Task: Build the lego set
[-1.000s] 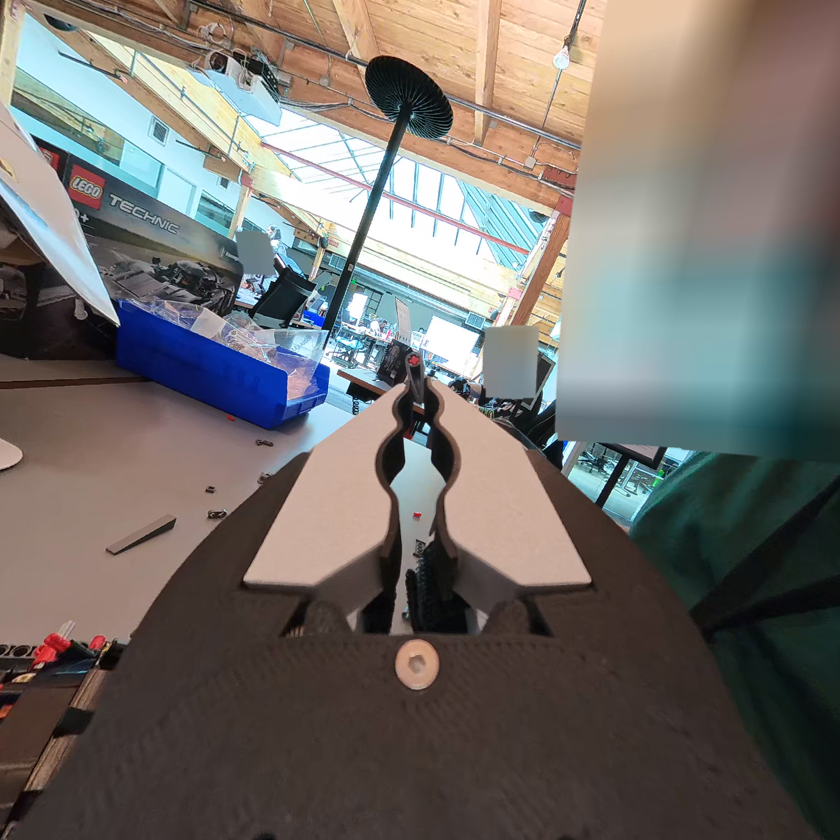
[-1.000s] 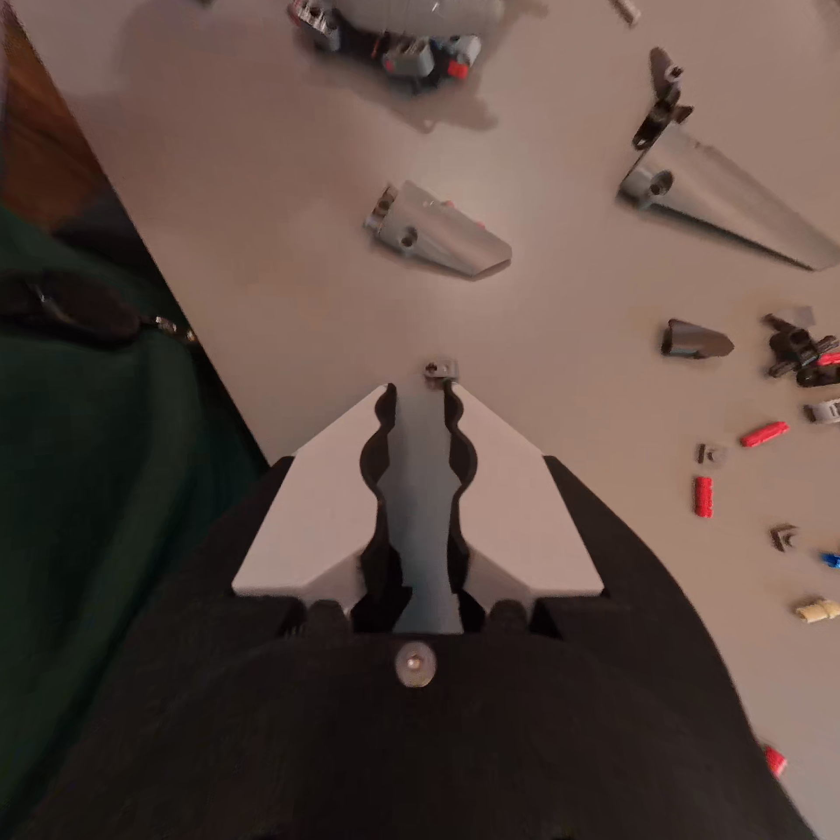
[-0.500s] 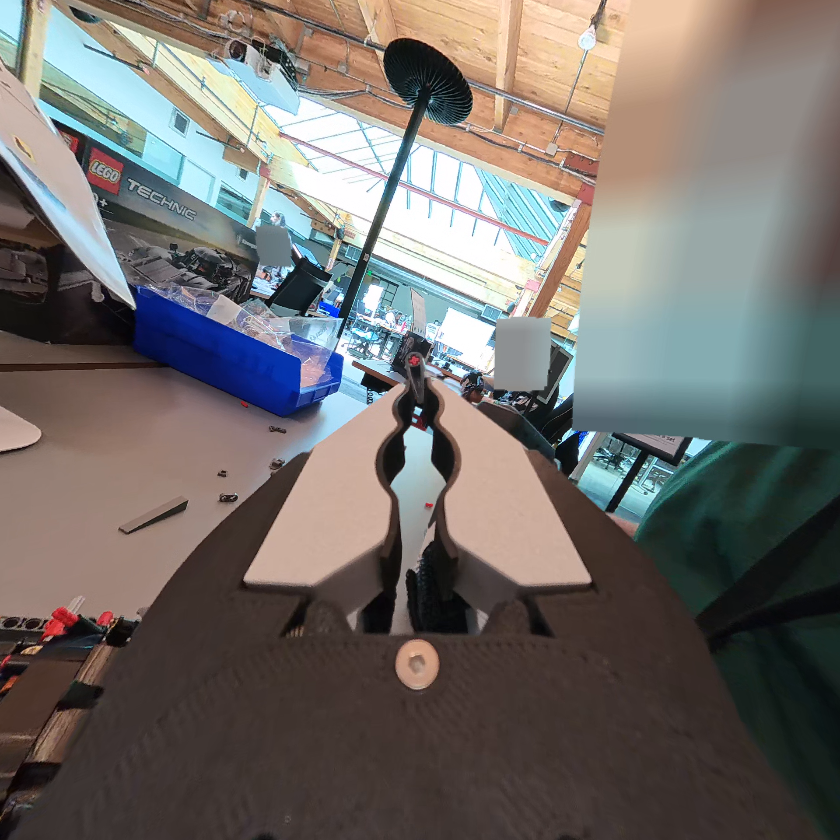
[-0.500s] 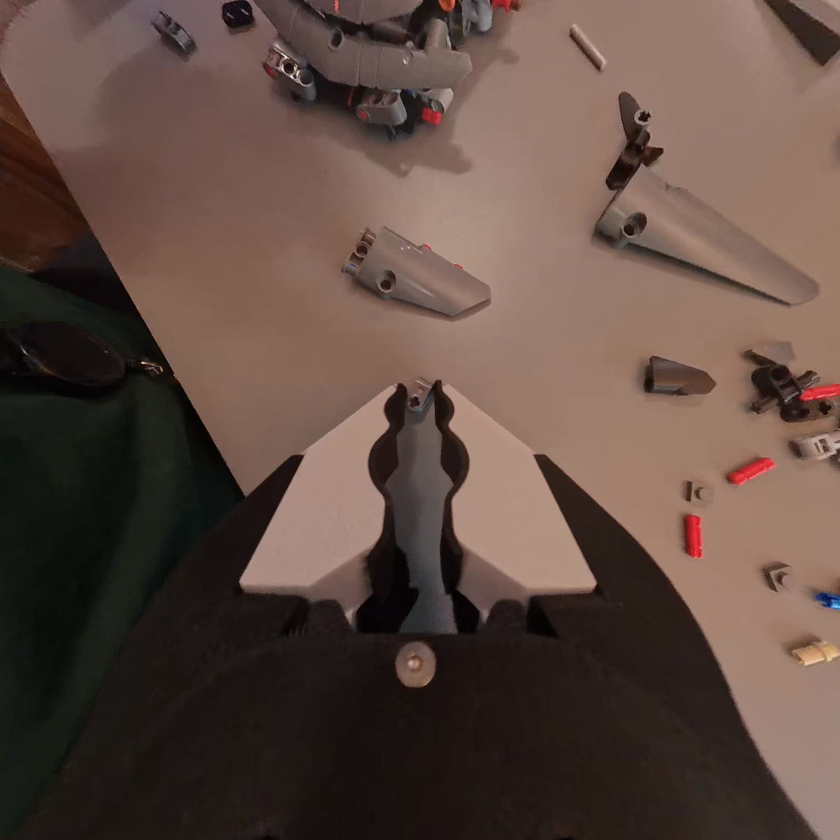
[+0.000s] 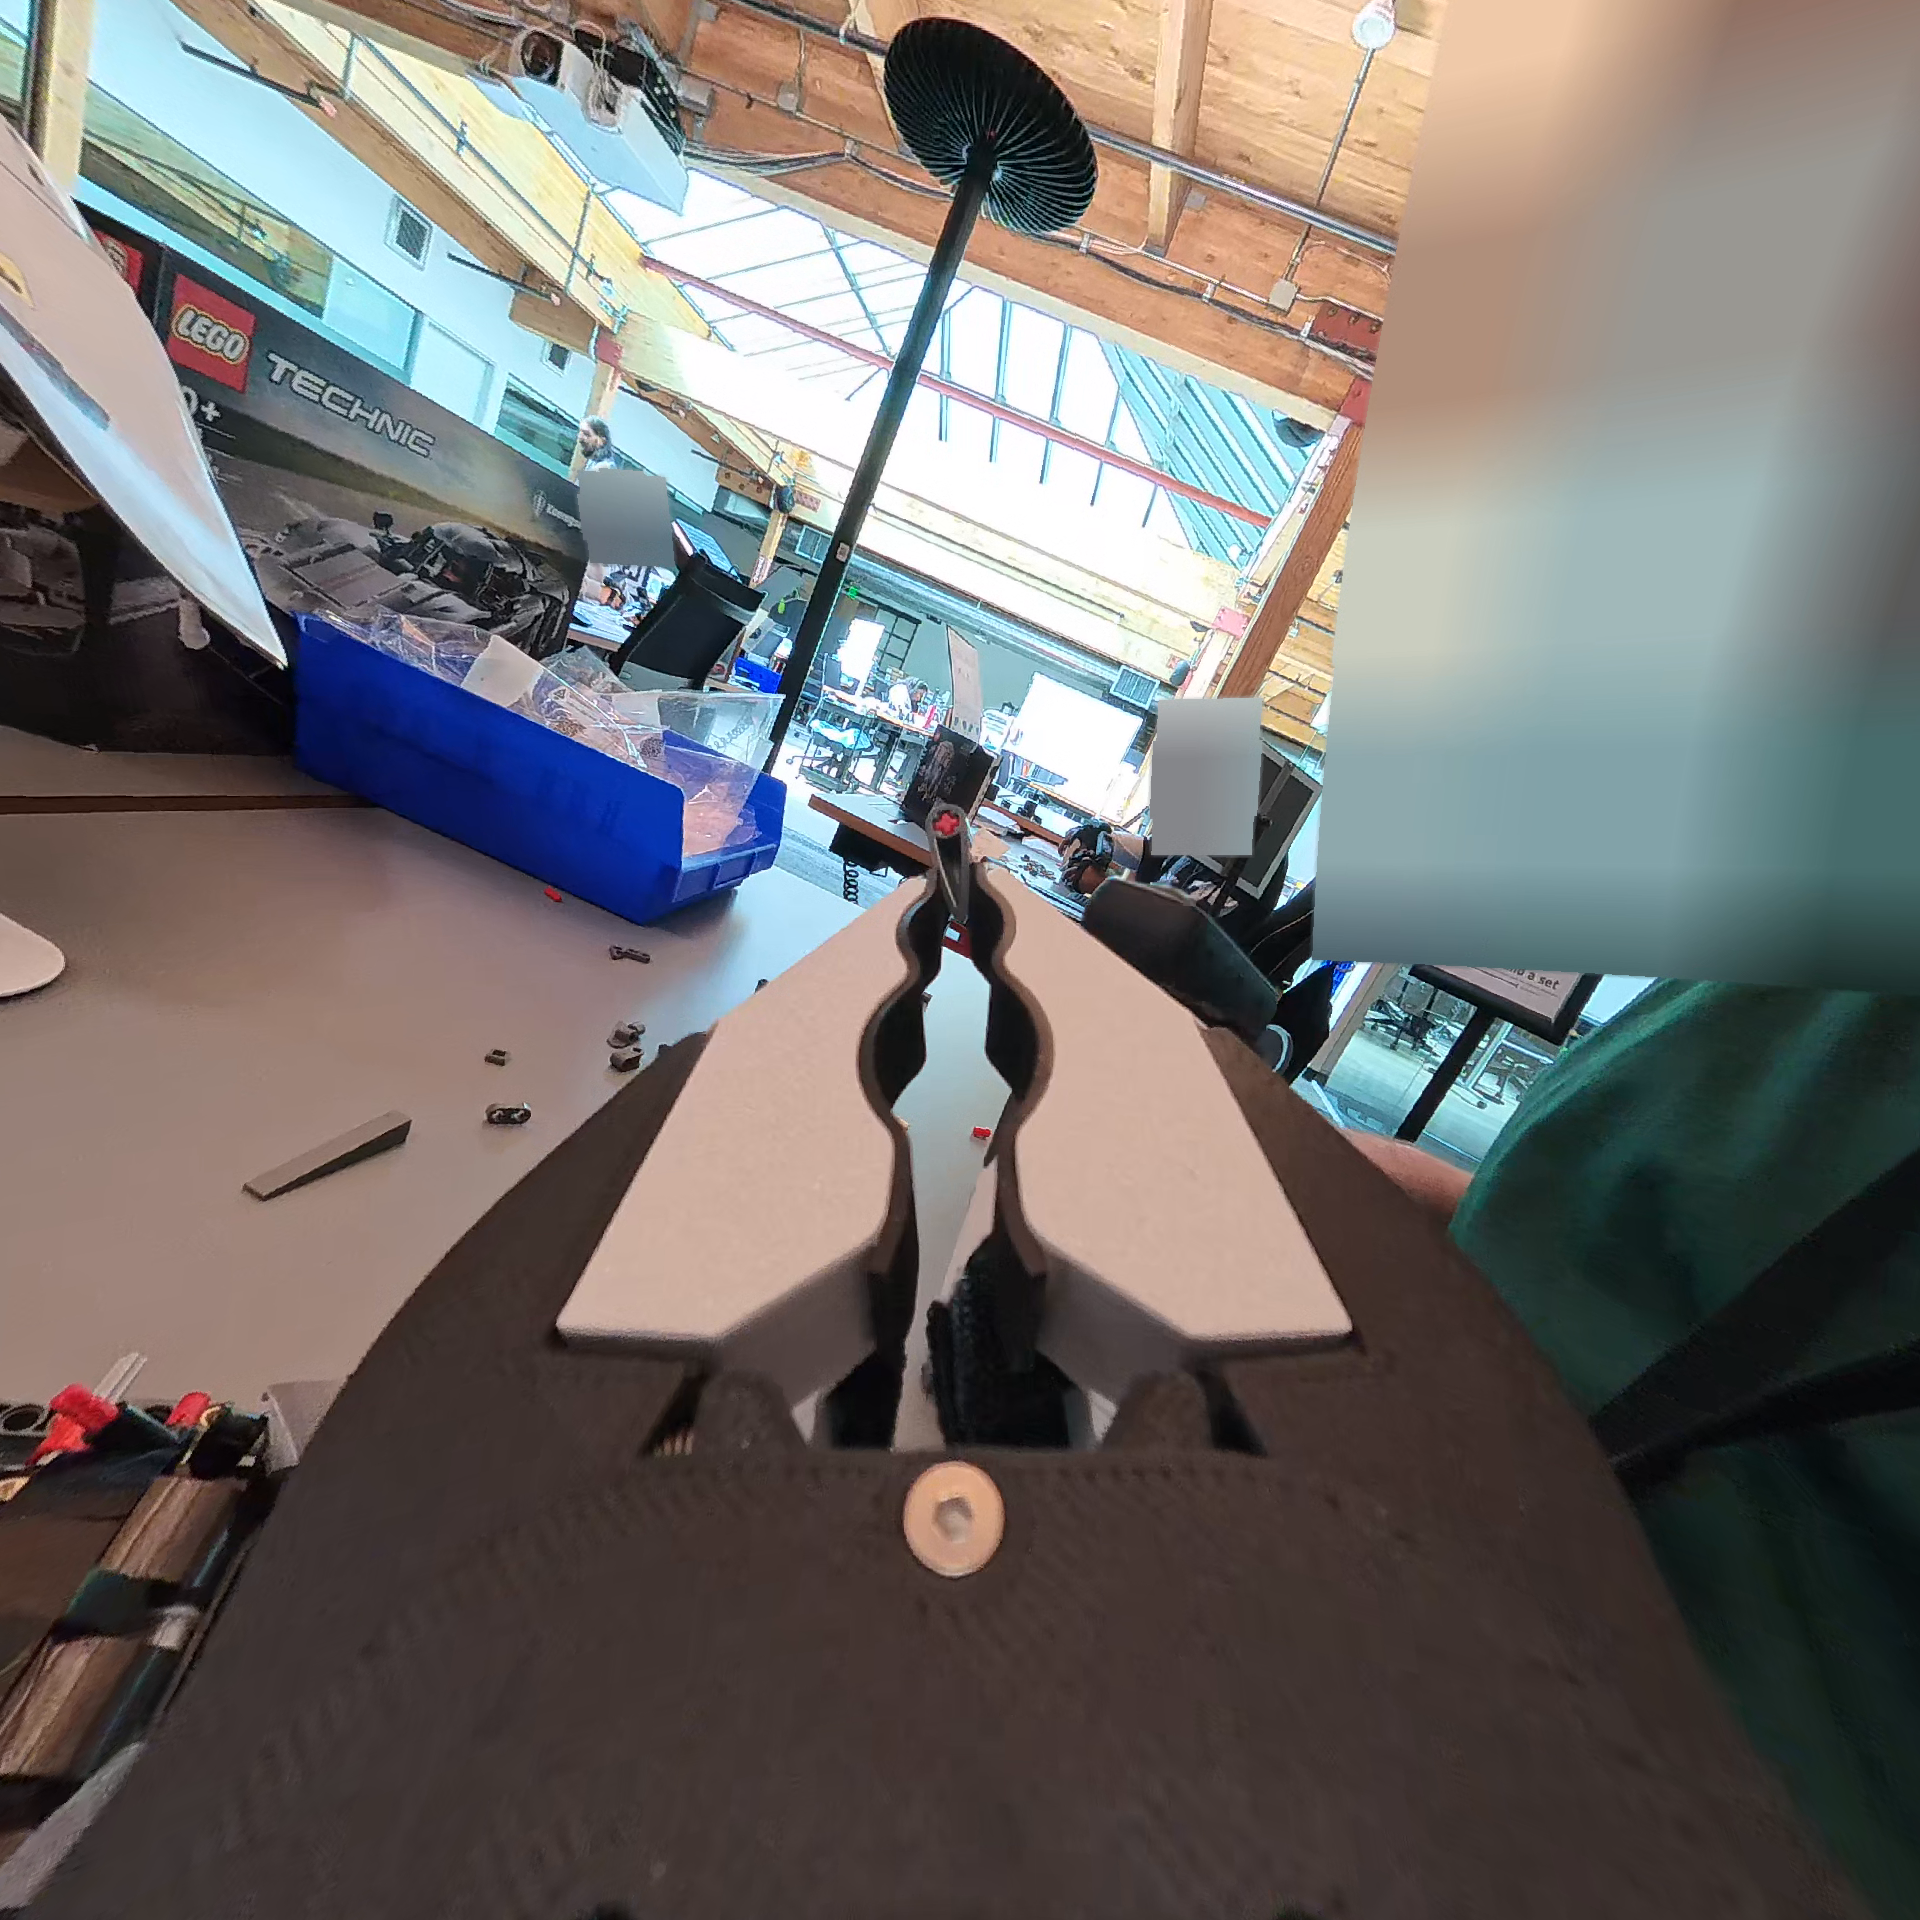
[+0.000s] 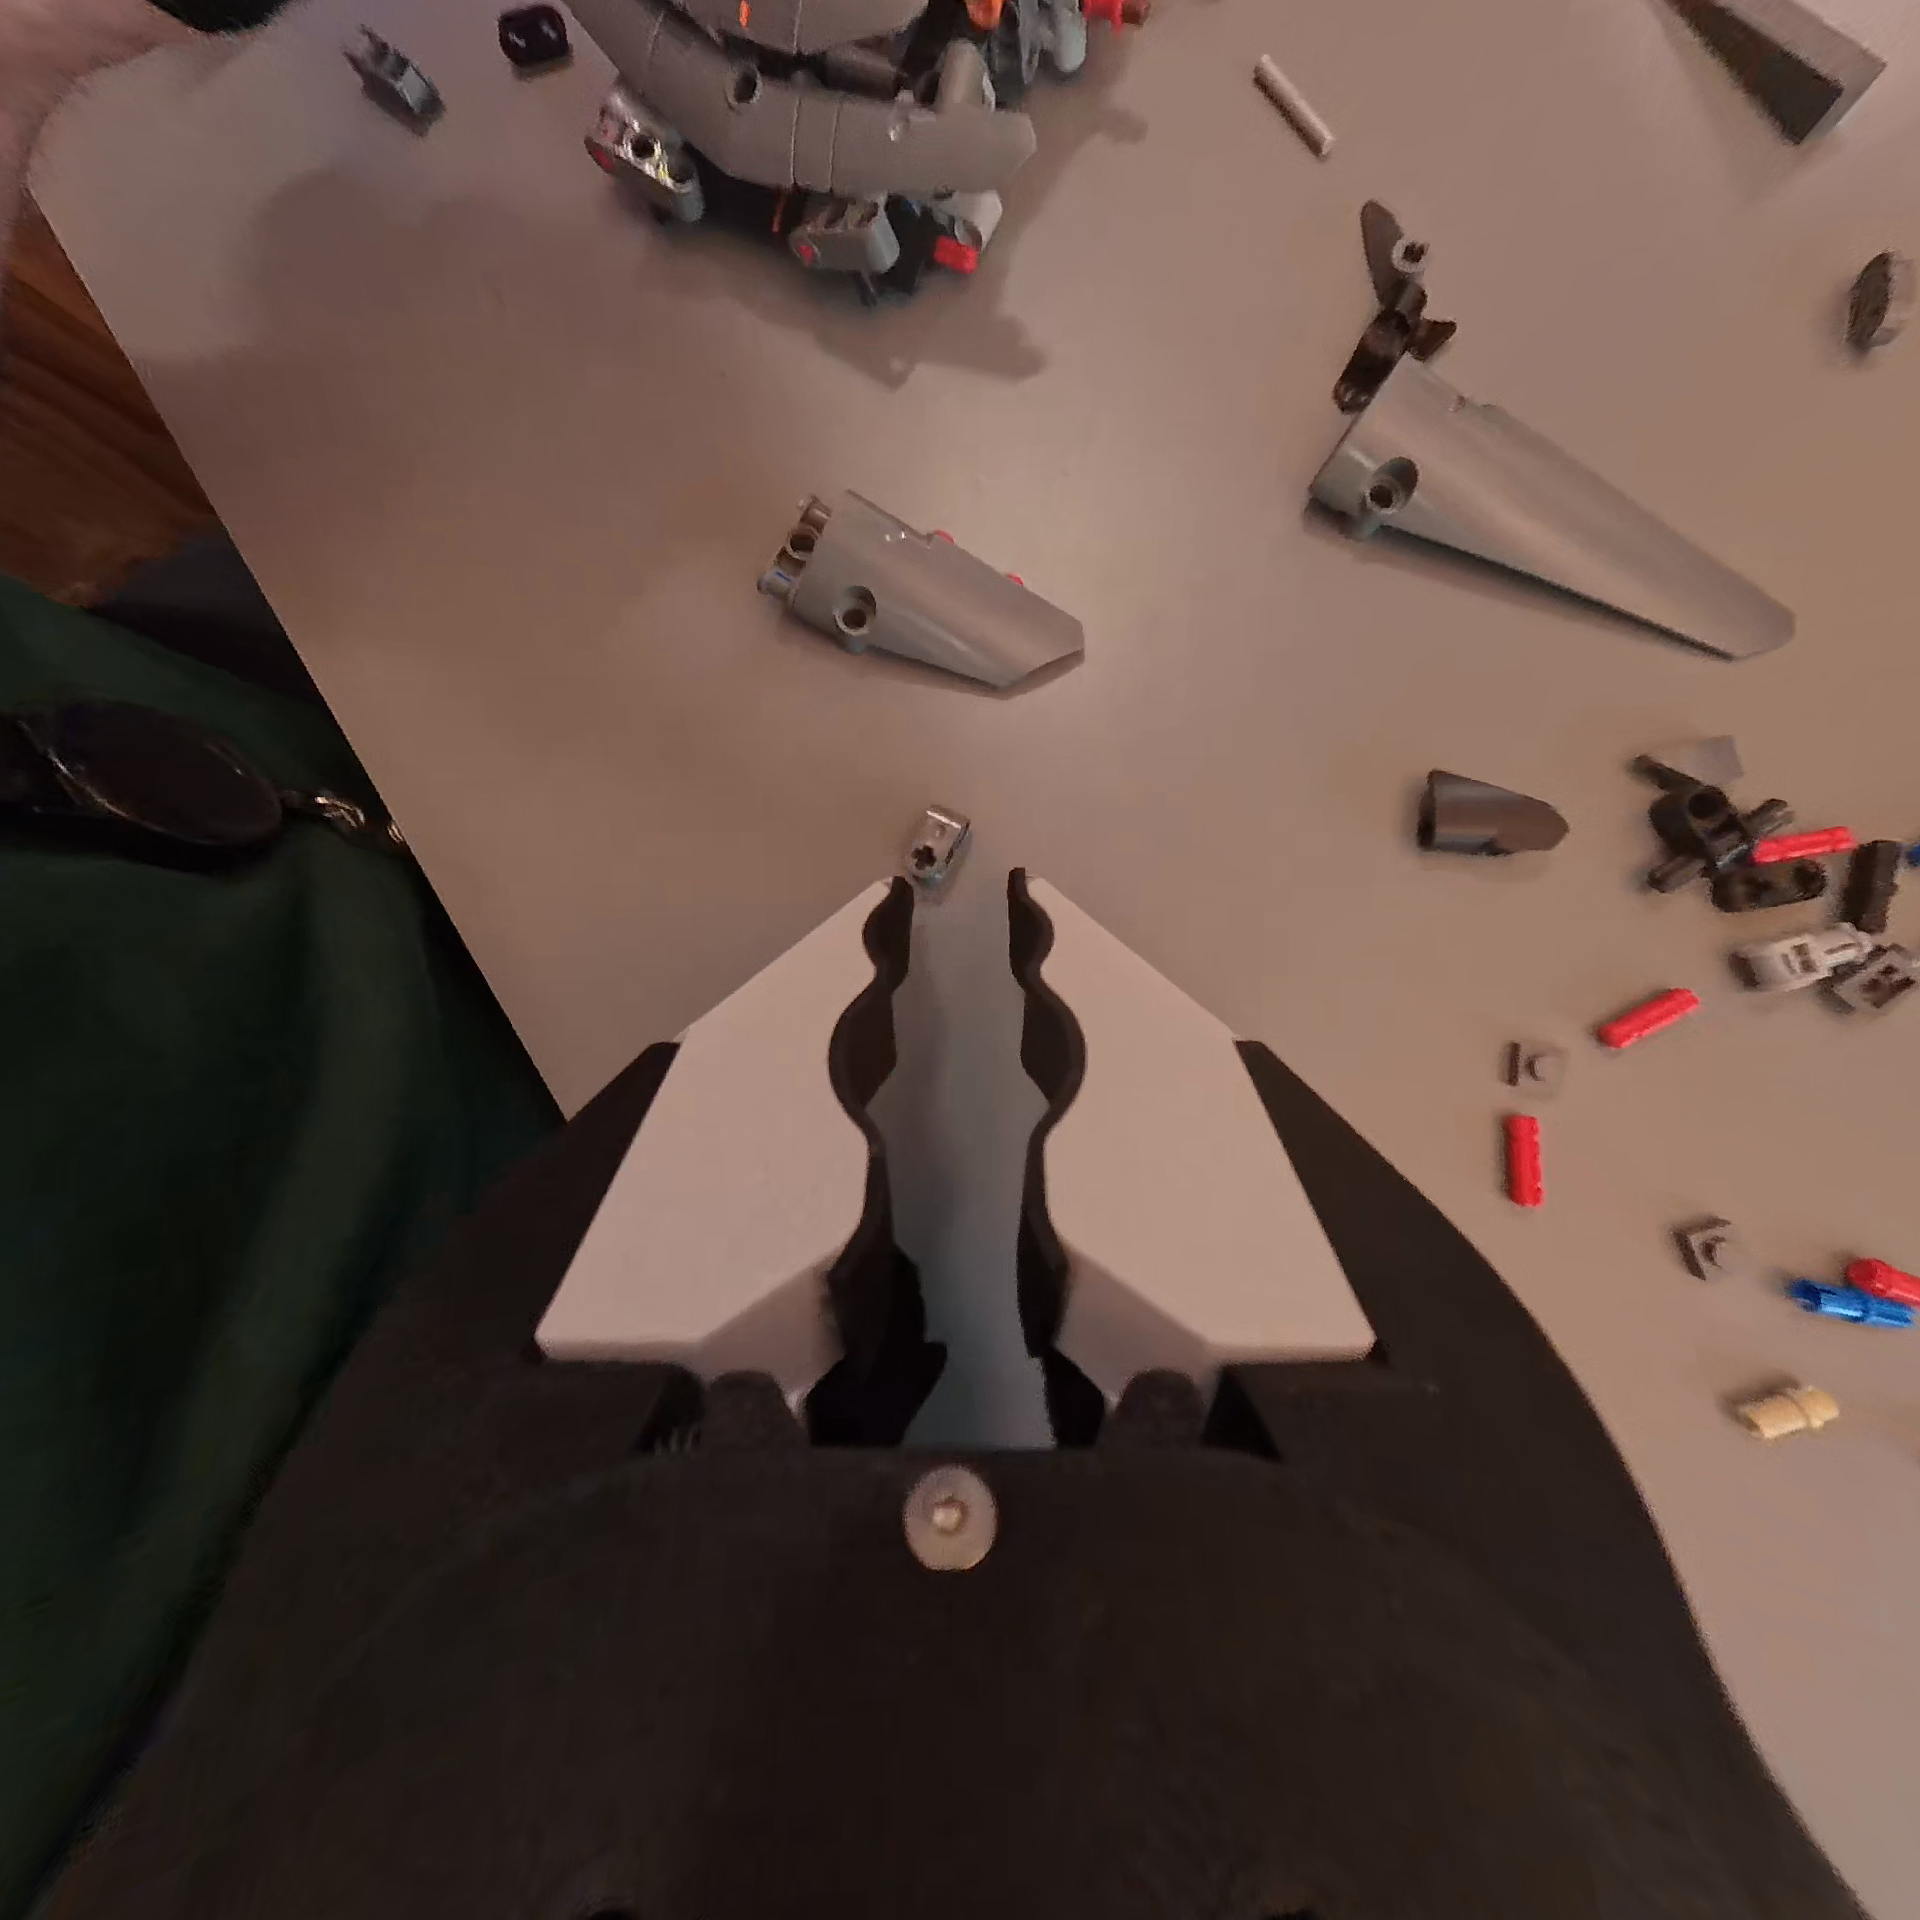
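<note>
My left gripper [image 5: 956, 883] is raised off the table and shut on a thin black lego piece [image 5: 951, 857] with a red axle end at its top. My right gripper [image 6: 958, 883] is open above the grey table [image 6: 520, 468]. A small grey connector [image 6: 935, 847] sits right at its left fingertip, outside the gap. A short grey panel [image 6: 925, 597] lies beyond it. A long grey panel with a black connector [image 6: 1538, 540] lies to the right. The partly built grey model [image 6: 831, 125] stands at the far edge.
Loose parts lie at the right: a dark curved piece [image 6: 1486, 816], a black cluster [image 6: 1745, 842], red pins [image 6: 1647, 1018], a blue pin [image 6: 1849, 1304], a tan pin [image 6: 1782, 1413]. A blue bin [image 5: 520, 769] and a grey wedge [image 5: 327, 1153] show in the left wrist view. A person's green garment [image 6: 156, 1039] borders the table's near edge. The tips of one gripper are about 20 centimetres away from the tips of the other.
My right gripper closed on the small grey connector, then opened again; the connector now sits by the left fingertip. My left gripper shifted slightly and still holds the black piece.
</note>
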Demonstrator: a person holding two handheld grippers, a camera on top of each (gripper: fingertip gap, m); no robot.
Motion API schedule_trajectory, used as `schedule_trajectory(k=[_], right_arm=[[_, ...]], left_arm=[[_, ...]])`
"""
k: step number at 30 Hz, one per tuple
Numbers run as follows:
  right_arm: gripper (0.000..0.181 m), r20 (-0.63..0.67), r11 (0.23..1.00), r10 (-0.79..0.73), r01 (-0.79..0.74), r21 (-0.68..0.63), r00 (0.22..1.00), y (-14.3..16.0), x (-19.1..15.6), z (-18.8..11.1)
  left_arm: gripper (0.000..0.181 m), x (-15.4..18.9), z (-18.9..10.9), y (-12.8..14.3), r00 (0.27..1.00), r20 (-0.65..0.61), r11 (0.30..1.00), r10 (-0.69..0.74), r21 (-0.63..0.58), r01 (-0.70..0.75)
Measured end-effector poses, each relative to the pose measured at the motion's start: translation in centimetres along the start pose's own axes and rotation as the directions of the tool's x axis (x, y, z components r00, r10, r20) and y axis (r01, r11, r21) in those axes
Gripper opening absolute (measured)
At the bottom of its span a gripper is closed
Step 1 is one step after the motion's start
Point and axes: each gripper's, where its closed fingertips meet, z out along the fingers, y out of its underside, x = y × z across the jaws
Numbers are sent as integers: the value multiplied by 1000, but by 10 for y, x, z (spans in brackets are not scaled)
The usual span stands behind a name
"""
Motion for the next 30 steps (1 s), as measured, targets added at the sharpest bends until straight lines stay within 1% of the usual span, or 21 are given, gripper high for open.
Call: schedule_trajectory(k=[2, 4, 6, 8, 10, 11, 13, 16, 19, 21, 23, 25, 27, 29, 30], right_arm=[[11, 40, 1000, 14, -14, -5, 999, 3, -6, 3], [11, 105, 1000, 21, -21, 6, 994, 1, -18, 5], [11, 100, 999, 12, -16, 32, 995, -3, -17, 4], [16, 66, 998, -5, 1, 56, 998, -7, -8, 2], [25, 55, 997, -57, 54, 60, 997, -9, -5, 3], [26, 45, 996, -74, 71, 57, 996, -9, -3, 5], [26, 60, 997, -68, 65, 46, 996, -7, -4, 10], [14, 59, 995, -80, 76, 62, 995, -8, -5, 12], [13, 50, 993, -81, 77, 85, 995, -10, -5, 13], [13, 38, 987, -93, 88, 132, 995, -17, -4, 9], [13, 30, 974, -110, 101, 203, 994, -28, -6, 1], [13, 1, 938, -162, 154, 310, 987, -47, -11, -13], [12, -28, 902, -196, 191, 387, 980, -64, -17, -25], [12, -50, 866, -239, 236, 441, 970, -77, -25, -32], [12, -49, 862, -248, 243, 444, 968, -81, -27, -34]], left_arm=[[2, 1, 0, 0, 1000, -3, 1000, -2, -1, 2], [2, 2, 0, 0, 1000, -2, 1000, 2, -3, -2], [2, 2, -1, 0, 1000, 0, 1000, 5, -4, -5], [1, 3, -1, 0, 1000, -1, 1000, 1, -6, -1], [1, 3, -2, 1, 1000, 0, 1000, 0, -8, 0], [2, 3, -2, 1, 1000, -1, 1000, -2, -10, 2], [2, 3, -2, 1, 1000, 0, 1000, -2, -11, 2], [1, 2, -2, 1, 1000, 4, 1000, -1, -11, 1], [2, -2, -1, 4, 1000, 14, 1000, -14, -24, 14], [2, -3, 0, 8, 999, 20, 999, -32, -40, 33], [2, -3, 0, 18, 997, 48, 995, -58, -84, 62], [2, -4, -2, 33, 991, 84, 986, -105, -123, 115], [2, -1, -2, 45, 981, 97, 974, -169, -134, 181], [1, 2, 0, 57, 973, 114, 964, -202, -150, 218], [1, 4, 1, 64, 968, 123, 957, -217, -169, 236]])
